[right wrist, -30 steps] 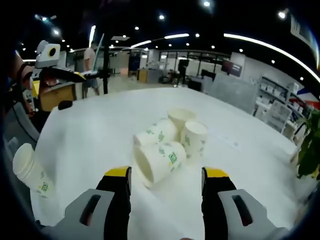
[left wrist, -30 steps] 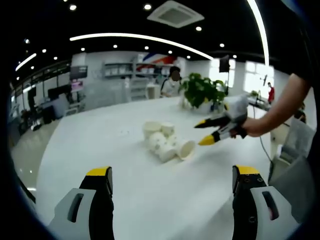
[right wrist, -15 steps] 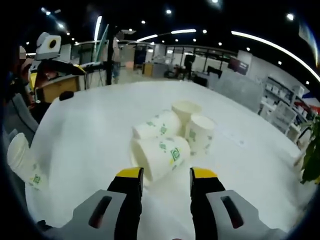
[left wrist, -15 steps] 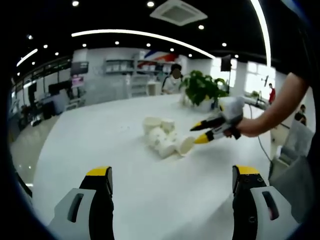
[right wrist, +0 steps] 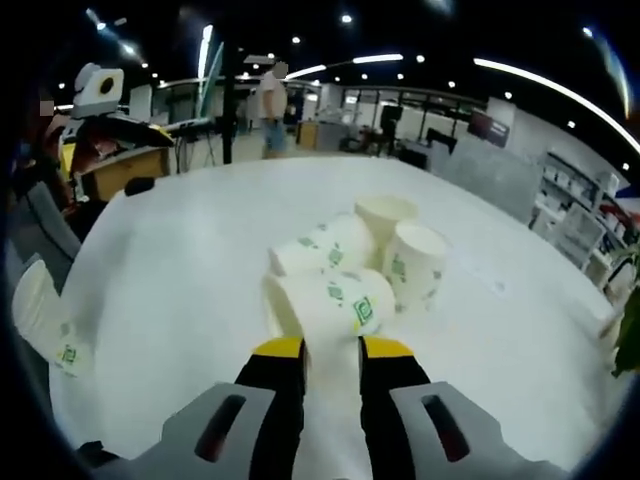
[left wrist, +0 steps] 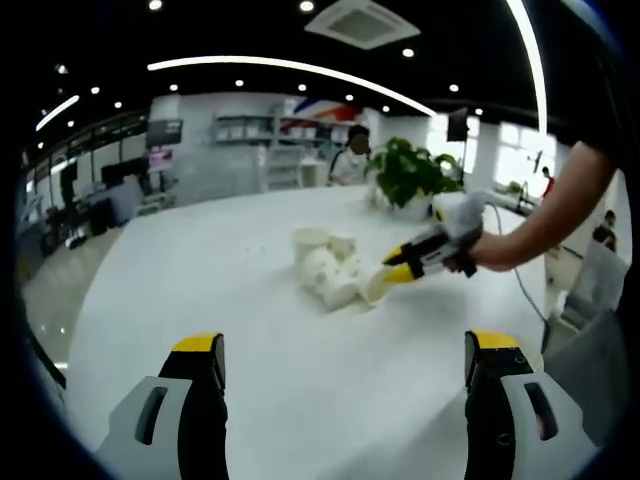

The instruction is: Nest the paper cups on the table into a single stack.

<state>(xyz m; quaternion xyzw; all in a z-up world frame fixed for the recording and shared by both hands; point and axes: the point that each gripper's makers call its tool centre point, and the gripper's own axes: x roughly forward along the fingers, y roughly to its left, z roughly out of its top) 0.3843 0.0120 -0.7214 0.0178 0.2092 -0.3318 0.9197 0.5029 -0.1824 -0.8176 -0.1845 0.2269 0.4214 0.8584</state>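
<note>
Bright, even indoor light from overhead; strong fisheye bending in both views.

Round ceiling spots [left wrist: 301, 6] and long curved light strips [left wrist: 290, 68] shine from a dark ceiling, and the white desk [left wrist: 250, 350] throws the light back so strongly that its surface washes out with little texture. Shadows beneath the paper cups [right wrist: 345, 270] are faint and soft. Straight lines bow toward the edges of each view. The far room is soft and hazy, and the right gripper [right wrist: 331, 349] looks slightly blurred in its own view.

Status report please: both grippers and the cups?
Right gripper narrow at the lying cup. Left gripper open, away. Four cups clustered, unstacked.
</note>
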